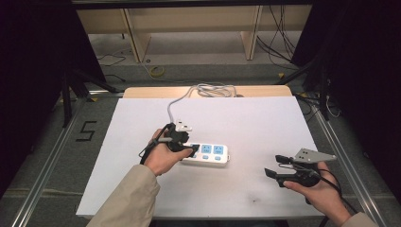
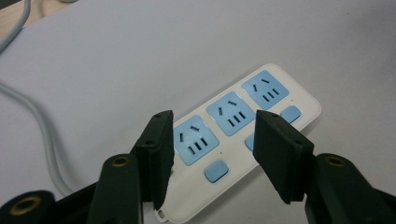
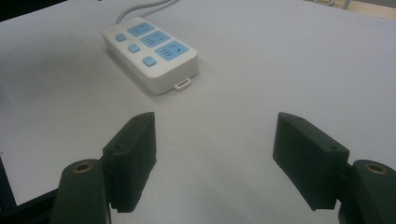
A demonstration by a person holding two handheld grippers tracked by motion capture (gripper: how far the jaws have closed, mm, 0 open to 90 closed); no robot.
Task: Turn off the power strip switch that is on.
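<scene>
Left gripper is hovering low over the near-left end of the strip, jaws spread, holding nothing. In the left gripper view the jaws are straddling the first socket and its switch, with the strip's body running away to the upper right. Right gripper is waiting well apart at the table's right, jaws spread wide and empty; its own view is looking across bare sheet at the strip.

Strip is lying flat near the middle of the white sheet, its cord running toward the far edge, where the slack is gathering in a loose bundle.

Risks, judged from here:
- Strip looks light and the sheet smooth; a one-sided push is likely to slide or pivot it rather than press a switch.
- Closing the jaws across the width may skid off the rounded white edges.
- Cord slack is limited toward the far side; dragging the strip nearer could tug it.

Surroundings: wooden tabletop is showing beyond the sheet; grey floor, loose cables, pale shelving behind; dark on both sides.
</scene>
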